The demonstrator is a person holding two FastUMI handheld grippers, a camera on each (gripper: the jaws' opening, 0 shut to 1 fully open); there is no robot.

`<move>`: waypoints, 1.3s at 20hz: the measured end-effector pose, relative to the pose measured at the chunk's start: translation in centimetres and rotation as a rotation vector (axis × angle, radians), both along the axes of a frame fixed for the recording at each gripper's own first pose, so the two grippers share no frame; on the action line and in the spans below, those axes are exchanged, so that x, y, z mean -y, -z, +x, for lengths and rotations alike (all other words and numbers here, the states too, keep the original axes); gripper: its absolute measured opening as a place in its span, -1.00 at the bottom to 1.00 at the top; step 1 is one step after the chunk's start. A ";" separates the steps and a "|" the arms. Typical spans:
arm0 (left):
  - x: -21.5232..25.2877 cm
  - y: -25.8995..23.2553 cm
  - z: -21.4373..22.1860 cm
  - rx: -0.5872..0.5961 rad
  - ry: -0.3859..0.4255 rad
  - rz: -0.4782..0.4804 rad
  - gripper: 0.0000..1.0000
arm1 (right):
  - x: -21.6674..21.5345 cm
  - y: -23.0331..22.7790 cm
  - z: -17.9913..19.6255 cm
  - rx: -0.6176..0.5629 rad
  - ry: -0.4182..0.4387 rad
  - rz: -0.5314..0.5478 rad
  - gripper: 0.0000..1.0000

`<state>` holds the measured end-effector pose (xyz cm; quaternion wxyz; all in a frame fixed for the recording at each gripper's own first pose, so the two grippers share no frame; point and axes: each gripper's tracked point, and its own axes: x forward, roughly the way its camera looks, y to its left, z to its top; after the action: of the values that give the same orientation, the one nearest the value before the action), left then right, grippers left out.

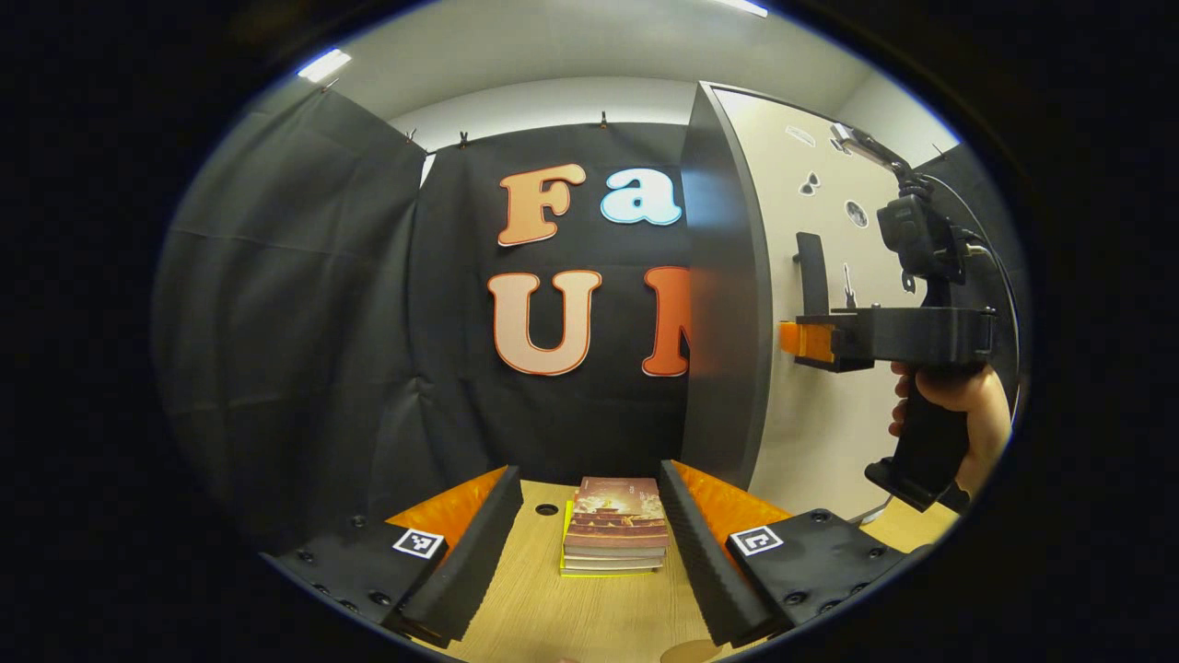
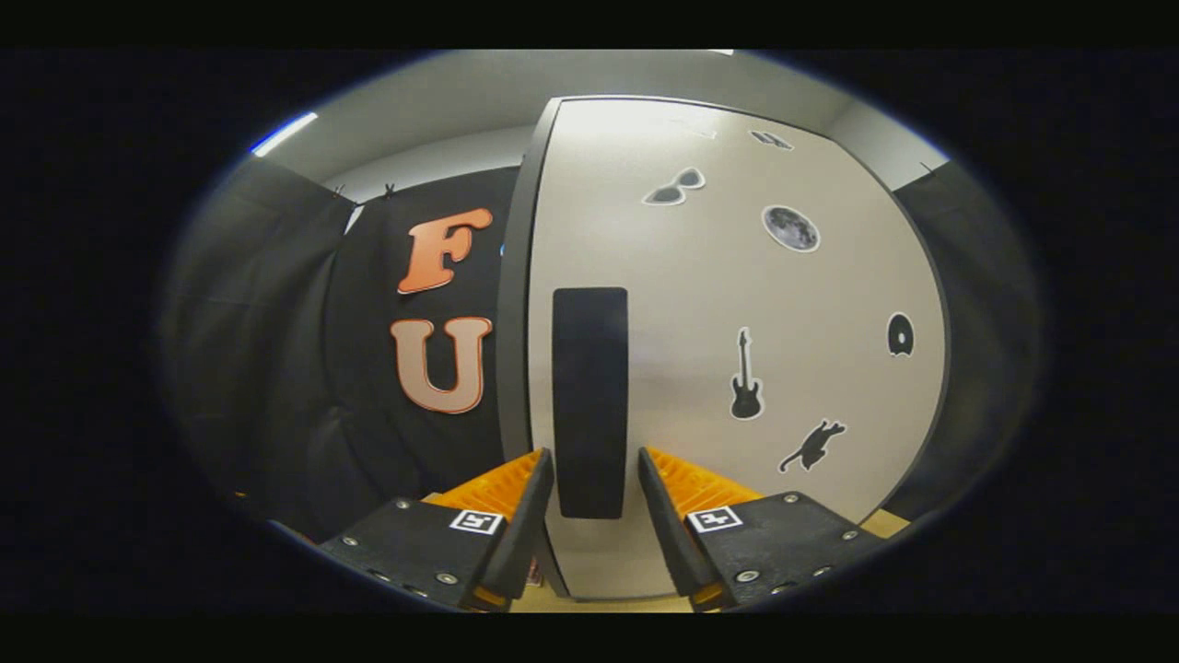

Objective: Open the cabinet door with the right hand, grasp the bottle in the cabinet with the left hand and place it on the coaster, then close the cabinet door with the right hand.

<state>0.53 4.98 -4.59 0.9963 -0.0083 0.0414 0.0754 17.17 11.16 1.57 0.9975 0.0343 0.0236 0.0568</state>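
The cabinet door is closed, so the bottle inside is hidden. The right gripper brackets the black handle, fingers narrow, contact unclear. The left gripper hangs wide over books on the surface.

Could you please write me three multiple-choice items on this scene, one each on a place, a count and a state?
1. Where does the stack of books lie?
A. on the light wooden table
B. inside the cabinet
C. on the floor

2. How many black animal or guitar stickers sit low on the pale cabinet door, beside its black upright handle?
A. none
B. two
C. five

3. How does the right gripper stand to the handle?
A. far off
B. fingers open on either side of it
C. clamped on the door's top edge

Key: 1 A, the books rest on wood between the left gripper fingers; 2 B, a guitar and a cat; 3 B, gaps show on both sides.
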 end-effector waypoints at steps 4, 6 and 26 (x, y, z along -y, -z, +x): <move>-0.4 0.5 0.4 -0.011 0.018 0.010 0.94 | -0.3 0.0 -0.2 0.011 0.013 0.022 -0.32; -0.5 0.8 0.4 -0.017 0.036 0.027 0.94 | -0.2 -0.1 -0.1 0.017 0.030 0.046 -0.43; 7.9 -1.0 -2.2 0.018 0.121 -0.019 0.94 | 3.5 -1.9 -9.3 0.007 -0.075 0.126 -0.74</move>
<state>-1.69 -2.92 -3.59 0.9992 -0.0157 0.0334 0.0144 7.85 7.63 3.43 0.9906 0.0957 0.0179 0.0956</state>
